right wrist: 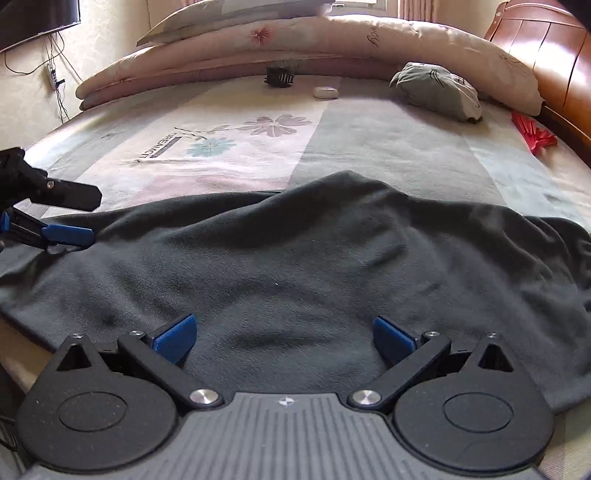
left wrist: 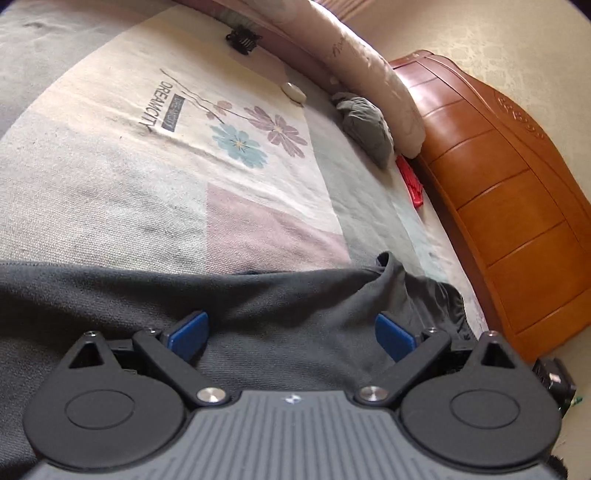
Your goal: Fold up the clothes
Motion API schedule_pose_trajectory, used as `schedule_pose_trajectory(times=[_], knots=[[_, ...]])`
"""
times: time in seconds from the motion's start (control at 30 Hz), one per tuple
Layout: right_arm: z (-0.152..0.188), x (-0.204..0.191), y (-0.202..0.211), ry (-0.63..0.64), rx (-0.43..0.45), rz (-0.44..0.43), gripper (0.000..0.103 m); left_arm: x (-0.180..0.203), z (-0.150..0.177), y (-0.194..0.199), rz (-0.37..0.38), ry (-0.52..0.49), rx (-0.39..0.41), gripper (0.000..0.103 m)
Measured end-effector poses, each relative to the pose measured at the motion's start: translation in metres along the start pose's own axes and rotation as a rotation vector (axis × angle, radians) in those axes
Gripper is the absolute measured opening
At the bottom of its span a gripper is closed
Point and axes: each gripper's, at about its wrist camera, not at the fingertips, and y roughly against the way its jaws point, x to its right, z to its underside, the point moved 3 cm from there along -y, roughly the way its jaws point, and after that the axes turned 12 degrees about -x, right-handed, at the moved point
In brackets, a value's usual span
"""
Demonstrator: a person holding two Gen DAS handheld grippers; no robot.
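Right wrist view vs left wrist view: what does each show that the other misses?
Only the right wrist view shows the left claw from the side, open at the dark garment's left edge, plus a wall-mounted screen, cables and a stacked pillow.

Only the left wrist view shows the headboard's full wooden panels and a dark object on the floor.

Both show the garment spread on the floral sheet, grey bundle, red item, black clip, white case and rolled duvet. The right claw is open.

dark garment (left wrist: pixel 288 306), left gripper (left wrist: pixel 291 332) jaws apart
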Motion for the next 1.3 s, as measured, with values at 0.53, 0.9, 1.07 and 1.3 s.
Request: schedule_pose_trajectory(times=[0.53, 0.9, 1.07, 1.3], knots=[[-0.059, 0.027, -0.040, 0.172, 0.022, -0.077, 0.103, 0.027, -0.022, -0.058, 0.187, 0.038, -0.051, 0.097], [-0.066, 0.027, -0.025, 0.134, 0.024, -0.001, 0.103, 0.027, -0.026, -0.060, 0.186, 0.025, -0.052, 0.097], [-0.091, 0.030, -0.038, 0.058, 0.050, 0.132, 0.103, 0.028, -0.025, -0.060, 0.179, 0.011, -0.048, 0.097], [-0.069, 0.072, -0.040, -0.081, 0.024, 0.184, 0.103, 0.029, -0.023, -0.061, 0.179, -0.016, -0.042, 0.097]])
